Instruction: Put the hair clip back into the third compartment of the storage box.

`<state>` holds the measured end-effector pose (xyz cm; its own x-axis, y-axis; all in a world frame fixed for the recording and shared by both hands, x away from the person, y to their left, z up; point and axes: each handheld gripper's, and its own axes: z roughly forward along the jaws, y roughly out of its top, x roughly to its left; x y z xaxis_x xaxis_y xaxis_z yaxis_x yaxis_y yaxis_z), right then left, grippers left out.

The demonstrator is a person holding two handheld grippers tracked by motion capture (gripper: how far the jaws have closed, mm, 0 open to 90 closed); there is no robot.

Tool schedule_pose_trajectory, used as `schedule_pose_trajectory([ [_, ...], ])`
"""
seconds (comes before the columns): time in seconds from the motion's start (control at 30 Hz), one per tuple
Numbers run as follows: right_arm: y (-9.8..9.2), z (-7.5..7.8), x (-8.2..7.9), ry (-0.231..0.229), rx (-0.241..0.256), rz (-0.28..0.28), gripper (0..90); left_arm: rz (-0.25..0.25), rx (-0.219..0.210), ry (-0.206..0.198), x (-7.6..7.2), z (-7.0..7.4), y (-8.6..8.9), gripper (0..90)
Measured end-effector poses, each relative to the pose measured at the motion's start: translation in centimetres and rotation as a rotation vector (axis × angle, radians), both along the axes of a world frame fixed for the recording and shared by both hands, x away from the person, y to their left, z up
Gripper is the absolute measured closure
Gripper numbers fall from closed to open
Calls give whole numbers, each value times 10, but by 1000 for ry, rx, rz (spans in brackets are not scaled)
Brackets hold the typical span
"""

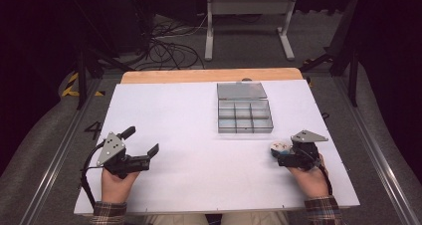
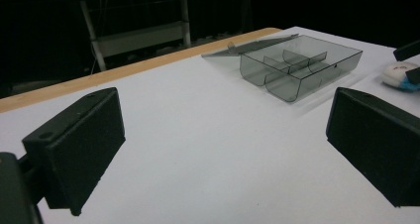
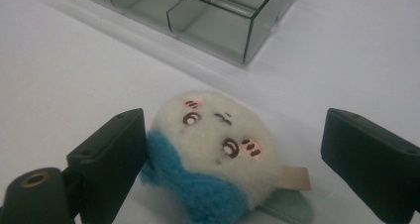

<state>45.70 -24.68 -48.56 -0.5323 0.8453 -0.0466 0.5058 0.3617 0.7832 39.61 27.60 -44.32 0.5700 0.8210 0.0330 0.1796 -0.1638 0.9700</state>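
From the high view, the left gripper (image 1: 143, 141) sits near the white table's (image 1: 199, 175) left edge, jaws spread wide and holding nothing, while the right gripper (image 1: 276, 154) near the right edge is at one small plush toy (image 1: 279, 147). One smoky transparent plastic organizer box (image 1: 245, 116), lid open, lies toward the far edge. The left gripper view shows the box (image 2: 302, 65) with curved dividers beyond the released jaws. In the right gripper view, the jaws straddle the fuzzy round white-and-blue plush (image 3: 213, 154), open; the left jaw looks to touch it.

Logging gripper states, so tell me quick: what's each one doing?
Left gripper: open, empty.
Right gripper: open around the plush toy, not holding it.
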Motion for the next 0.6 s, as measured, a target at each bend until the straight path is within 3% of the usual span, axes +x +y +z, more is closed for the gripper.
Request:
schedule_pose_trajectory([
  [0.33,4,-6,3,67,-16,24,148,-3,8,2,0,0,0,26],
  [0.6,5,-6,2,73,-11,42,246,-4,8,1,0,0,0,29],
])
